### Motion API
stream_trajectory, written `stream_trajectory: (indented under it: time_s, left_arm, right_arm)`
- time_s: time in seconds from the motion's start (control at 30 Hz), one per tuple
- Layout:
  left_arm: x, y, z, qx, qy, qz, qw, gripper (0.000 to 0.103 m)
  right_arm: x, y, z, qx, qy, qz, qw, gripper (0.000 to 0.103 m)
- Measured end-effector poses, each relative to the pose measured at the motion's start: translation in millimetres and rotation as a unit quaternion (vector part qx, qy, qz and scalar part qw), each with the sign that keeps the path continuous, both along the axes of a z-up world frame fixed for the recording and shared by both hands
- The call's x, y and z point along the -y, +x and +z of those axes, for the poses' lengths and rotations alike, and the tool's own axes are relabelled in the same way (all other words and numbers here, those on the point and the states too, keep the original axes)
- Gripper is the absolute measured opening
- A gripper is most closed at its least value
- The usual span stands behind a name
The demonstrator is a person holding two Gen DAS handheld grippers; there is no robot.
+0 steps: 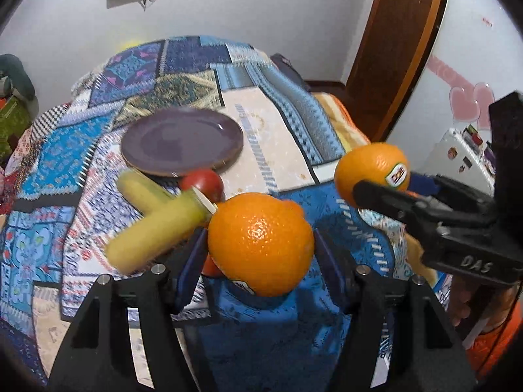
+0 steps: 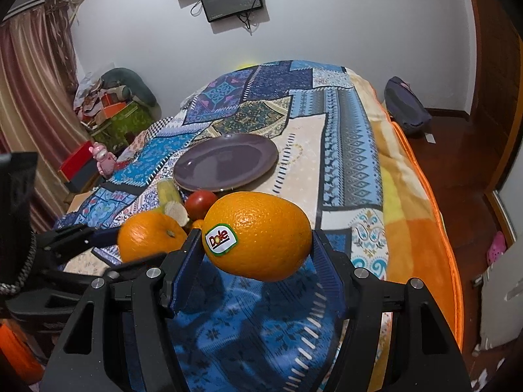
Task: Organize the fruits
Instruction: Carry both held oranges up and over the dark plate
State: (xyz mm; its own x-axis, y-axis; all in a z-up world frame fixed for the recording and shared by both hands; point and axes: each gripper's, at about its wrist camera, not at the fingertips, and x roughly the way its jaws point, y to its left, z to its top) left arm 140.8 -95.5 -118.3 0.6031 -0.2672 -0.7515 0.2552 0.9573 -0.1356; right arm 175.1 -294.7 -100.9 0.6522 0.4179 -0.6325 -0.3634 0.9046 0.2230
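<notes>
While its long axis runs crosswise between the blue pads, the stickered orange [image 2: 258, 235] sits pinched in the right gripper [image 2: 255, 254] above the quilt [image 2: 346, 150]. The left gripper [image 1: 261, 251] pinches the other orange [image 1: 260, 241]. The purple plate [image 2: 225, 161] lies beyond both, near 1 tomato [image 2: 201, 201].

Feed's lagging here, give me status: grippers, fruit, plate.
Left gripper shut on an orange. Right gripper shut on the stickered orange. Purple plate bare; tomato, corn before it.
</notes>
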Motion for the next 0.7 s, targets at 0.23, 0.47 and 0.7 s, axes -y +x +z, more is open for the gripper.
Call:
stream_trajectory:
  time_s: [0.23, 0.47, 0.7]
  left_arm:
    - [-24.2, 6.3, 21.9, 0.028, 0.002, 0.022, 0.9994, 0.065]
    - [-50.6, 22.1, 37.3, 0.051, 0.012, 0.047, 0.9975, 0.065]
    - [-69.8, 44.9, 51.0, 0.072, 0.027, 0.061, 0.9952, 0.065]
  right_arm:
    - [-12.3, 12.6, 9.2, 0.012, 0.002, 0.006, 1.0, 0.062]
    - [-28.5, 28.9, 20.2, 0.029, -0.003, 0.017, 0.999, 0.062]
    - [-47.7, 52.9, 26.5, 0.039, -0.004, 0.028, 0.999, 0.062]
